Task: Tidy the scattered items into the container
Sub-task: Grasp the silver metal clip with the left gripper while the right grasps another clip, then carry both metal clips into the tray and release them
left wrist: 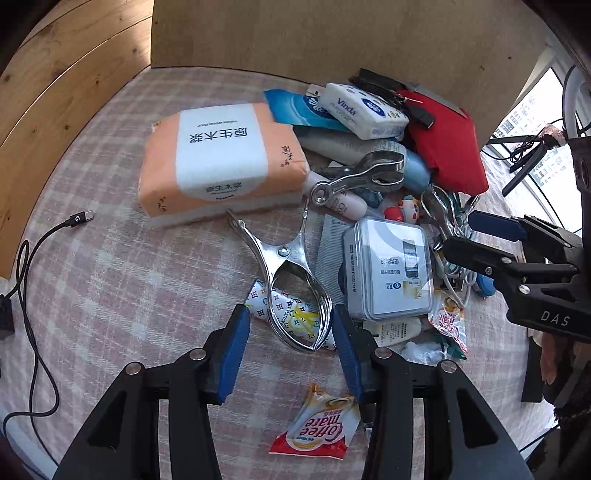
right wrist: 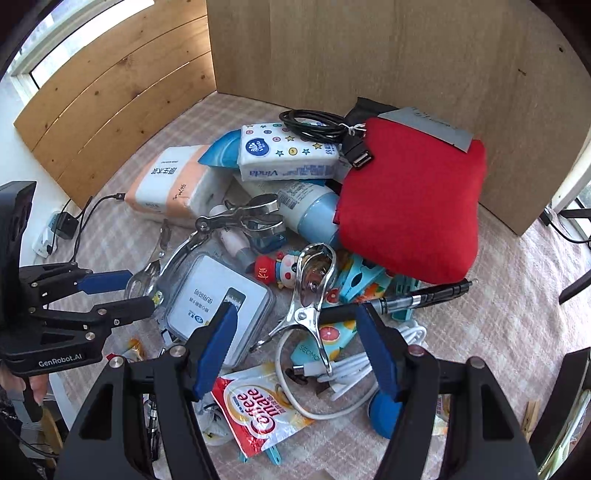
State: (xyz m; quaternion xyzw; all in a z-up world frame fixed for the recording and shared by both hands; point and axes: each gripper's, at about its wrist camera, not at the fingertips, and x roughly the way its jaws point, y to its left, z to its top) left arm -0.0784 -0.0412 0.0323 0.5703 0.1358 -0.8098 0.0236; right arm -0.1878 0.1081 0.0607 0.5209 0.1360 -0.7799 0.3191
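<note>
Scattered items lie in a heap on a plaid cloth (left wrist: 129,280). My left gripper (left wrist: 291,347) points down, open, its blue pads either side of the round jaws of a steel clamp (left wrist: 284,273) that lies on a patterned packet; a gap shows at the left pad. My right gripper (right wrist: 299,343) is open above another steel clamp (right wrist: 310,295) and a coiled white cable (right wrist: 343,369). A grey tin (right wrist: 218,299) sits between the two grippers. Each gripper shows in the other's view: the right gripper (left wrist: 480,240), the left gripper (right wrist: 140,291).
An orange tissue pack (left wrist: 221,162), a Vinda pack (left wrist: 362,110), a red pouch (right wrist: 410,206), a black pen (right wrist: 417,295) and Coffee mate sachets (left wrist: 317,424) crowd the heap. A wooden board (left wrist: 295,33) stands behind. A black USB cable (left wrist: 48,236) trails at left.
</note>
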